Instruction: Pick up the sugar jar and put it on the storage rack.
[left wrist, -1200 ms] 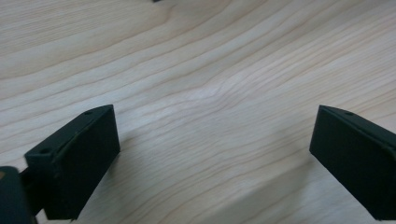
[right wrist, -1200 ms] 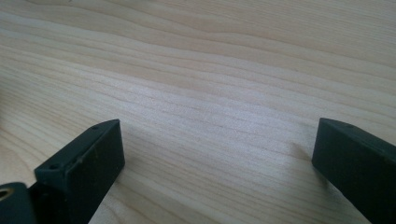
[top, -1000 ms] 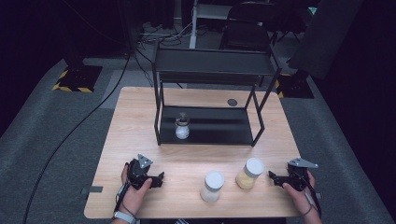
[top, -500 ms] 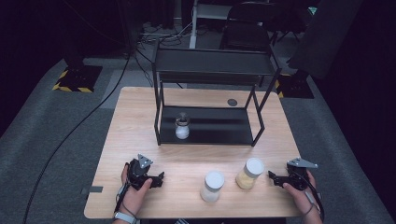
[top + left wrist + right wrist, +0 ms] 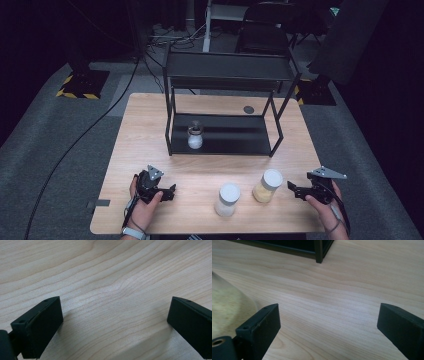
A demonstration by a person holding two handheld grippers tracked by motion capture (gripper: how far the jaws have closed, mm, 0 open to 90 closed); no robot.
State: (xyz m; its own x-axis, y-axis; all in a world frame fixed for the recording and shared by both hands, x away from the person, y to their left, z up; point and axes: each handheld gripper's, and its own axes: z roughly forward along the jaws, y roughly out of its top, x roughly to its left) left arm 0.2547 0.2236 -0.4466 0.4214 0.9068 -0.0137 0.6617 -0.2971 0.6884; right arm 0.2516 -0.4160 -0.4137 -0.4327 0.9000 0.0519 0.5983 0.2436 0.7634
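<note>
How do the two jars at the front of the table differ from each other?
The yellow-filled jar holds tan-yellow contents; the white-filled jar holds pale whitish contents. The yellow-filled jar stands close to the right gripper; the white-filled jar stands between the two grippers, nearer the table's front edge. Both stand upright with white lids, untouched, apart from each other.

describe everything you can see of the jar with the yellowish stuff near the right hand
The yellowish jar is a clear, upright container with a round white lid, filled nearly to the top with a pale yellow-tan substance that looks powdery or grainy. It stands on the wooden table near the front edge, just right of a white-filled jar and apart from it. The right hand-held gripper sits close beside it, jaws open, not touching. Its blurred side shows in the right gripper view.
</note>
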